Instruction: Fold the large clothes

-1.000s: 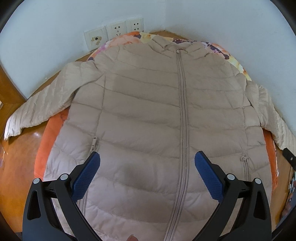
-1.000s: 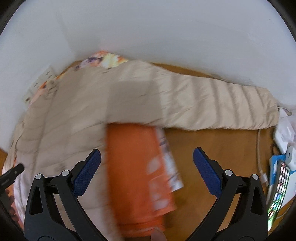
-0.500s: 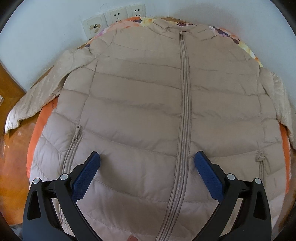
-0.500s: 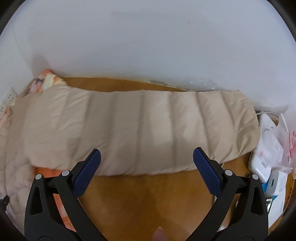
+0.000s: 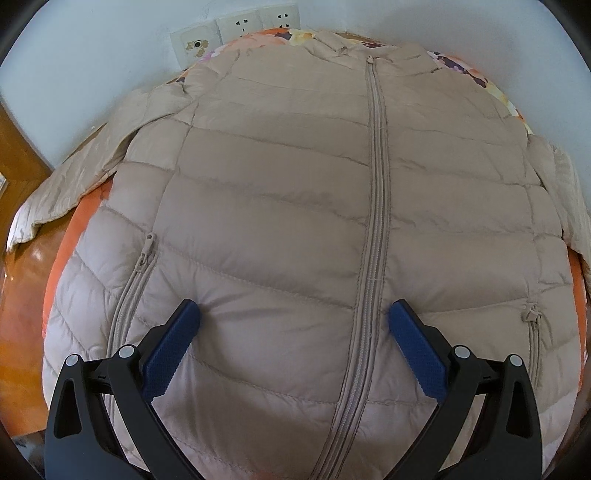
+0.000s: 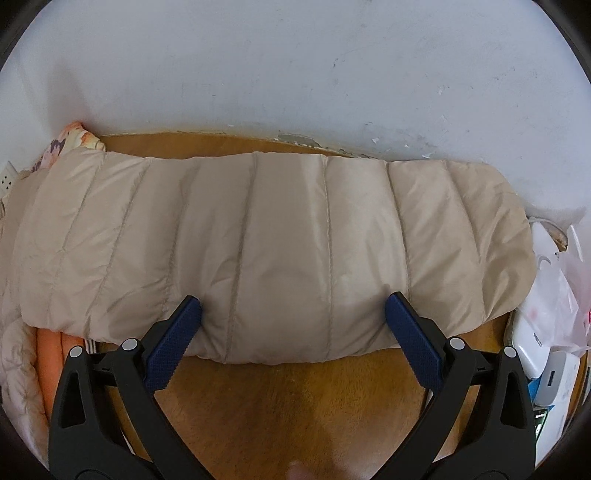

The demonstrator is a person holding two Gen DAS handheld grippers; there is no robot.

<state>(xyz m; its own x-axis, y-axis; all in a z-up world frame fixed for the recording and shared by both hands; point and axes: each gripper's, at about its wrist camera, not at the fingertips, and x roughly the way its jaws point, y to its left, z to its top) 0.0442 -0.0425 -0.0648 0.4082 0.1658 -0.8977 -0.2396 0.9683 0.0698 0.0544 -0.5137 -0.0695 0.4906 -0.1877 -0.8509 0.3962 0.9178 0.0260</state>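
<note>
A beige quilted puffer jacket [image 5: 280,206] lies flat, front up and zipped, on an orange floral cloth [image 5: 85,218]. Both sleeves spread out sideways. My left gripper [image 5: 293,314] is open, its blue pads pressing down on the jacket's lower front, left of the zipper [image 5: 375,229]. In the right wrist view the jacket's right sleeve [image 6: 273,240] lies stretched across the wooden table [image 6: 295,398]. My right gripper [image 6: 293,306] is open with its pads at the sleeve's near edge, astride its middle.
White wall with sockets [image 5: 240,26] stands just behind the collar. White boxes, a plastic bag [image 6: 554,295] and a cable crowd the table beside the sleeve cuff. The wall [image 6: 295,74] runs close behind the sleeve.
My left gripper has moved down and forward onto the jacket's front. My right gripper has swung right from the jacket's side and closed in on the sleeve.
</note>
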